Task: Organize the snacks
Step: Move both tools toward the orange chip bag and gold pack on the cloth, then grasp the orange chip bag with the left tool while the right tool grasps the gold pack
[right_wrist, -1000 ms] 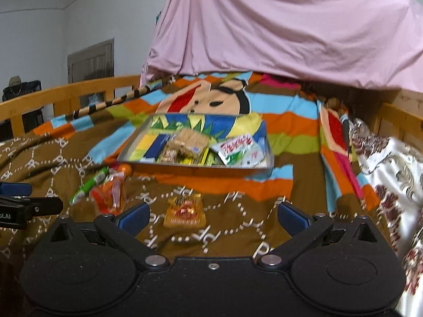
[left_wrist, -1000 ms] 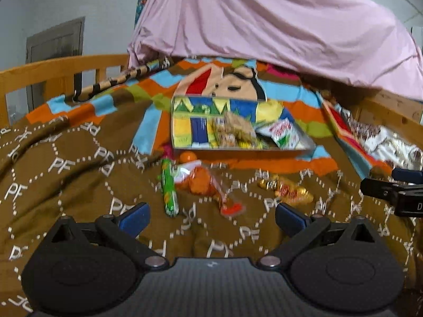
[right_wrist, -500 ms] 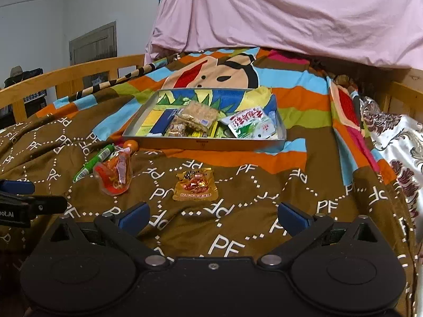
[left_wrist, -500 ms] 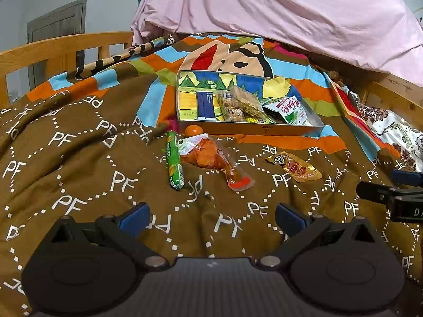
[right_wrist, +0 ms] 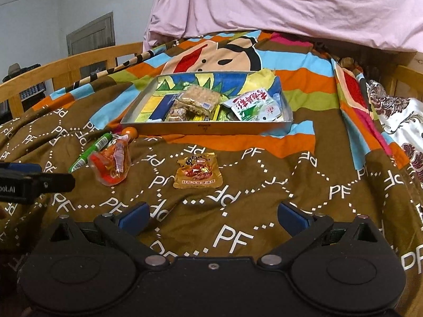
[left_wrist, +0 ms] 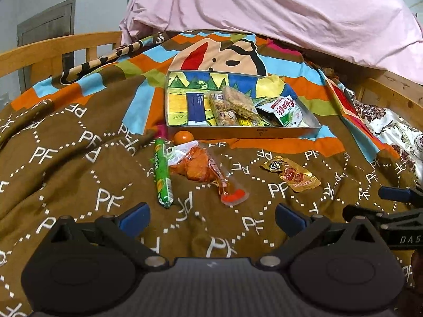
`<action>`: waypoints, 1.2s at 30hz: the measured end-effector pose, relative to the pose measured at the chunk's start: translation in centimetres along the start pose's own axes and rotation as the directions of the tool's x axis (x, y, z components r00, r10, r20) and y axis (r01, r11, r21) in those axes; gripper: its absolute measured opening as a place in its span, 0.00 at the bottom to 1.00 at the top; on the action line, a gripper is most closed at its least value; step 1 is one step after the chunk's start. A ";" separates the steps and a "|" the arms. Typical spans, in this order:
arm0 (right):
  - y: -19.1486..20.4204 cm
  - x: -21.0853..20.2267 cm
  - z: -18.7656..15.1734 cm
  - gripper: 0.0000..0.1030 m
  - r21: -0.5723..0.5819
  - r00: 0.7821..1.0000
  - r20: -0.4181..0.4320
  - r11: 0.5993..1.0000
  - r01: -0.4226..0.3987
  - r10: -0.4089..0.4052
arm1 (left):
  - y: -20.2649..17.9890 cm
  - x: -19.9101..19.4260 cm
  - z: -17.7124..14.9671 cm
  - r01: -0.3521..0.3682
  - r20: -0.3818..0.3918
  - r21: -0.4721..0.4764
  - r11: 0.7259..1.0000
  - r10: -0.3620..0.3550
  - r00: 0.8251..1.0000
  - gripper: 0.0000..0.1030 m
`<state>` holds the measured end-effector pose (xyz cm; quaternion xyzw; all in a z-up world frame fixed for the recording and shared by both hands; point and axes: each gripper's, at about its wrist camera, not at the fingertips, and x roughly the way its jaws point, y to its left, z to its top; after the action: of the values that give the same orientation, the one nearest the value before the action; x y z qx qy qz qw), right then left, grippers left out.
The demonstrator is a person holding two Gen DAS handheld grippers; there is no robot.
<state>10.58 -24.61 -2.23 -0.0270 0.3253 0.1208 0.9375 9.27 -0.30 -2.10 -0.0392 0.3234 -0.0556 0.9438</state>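
A shallow colourful tray (left_wrist: 253, 133) (right_wrist: 206, 129) holding several snack packets lies on the brown bedspread. In front of it lie a green stick pack (left_wrist: 162, 177) (right_wrist: 91, 150), a small orange ball (left_wrist: 183, 137) (right_wrist: 130, 132), an orange clear packet (left_wrist: 203, 169) (right_wrist: 112, 167) and a gold foil packet (left_wrist: 292, 175) (right_wrist: 198, 173). My left gripper (left_wrist: 211, 215) is open and empty, just short of the green stick and orange packet. My right gripper (right_wrist: 212, 215) is open and empty, just short of the gold packet.
A wooden bed rail (left_wrist: 53, 52) runs along the left and another (left_wrist: 391, 92) along the right. A pink sheet (right_wrist: 290, 8) hangs behind the tray. A patterned white cloth (right_wrist: 396, 116) lies at the right.
Both grippers have tilted downward and moved closer to the loose snacks on the bedspread. The snacks and tray have not moved.
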 end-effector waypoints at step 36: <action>1.2 10.6 2.8 0.99 -0.174 0.998 -0.024 0.983 -0.054 0.051 | 1.2 10.6 6.4 -0.041 -0.144 -0.242 0.969 0.006 0.990 0.99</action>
<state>20.05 -20.85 -6.50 -0.1017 0.3233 0.1734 0.9247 21.57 -0.22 -3.61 -0.1471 0.3947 -0.0069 0.9069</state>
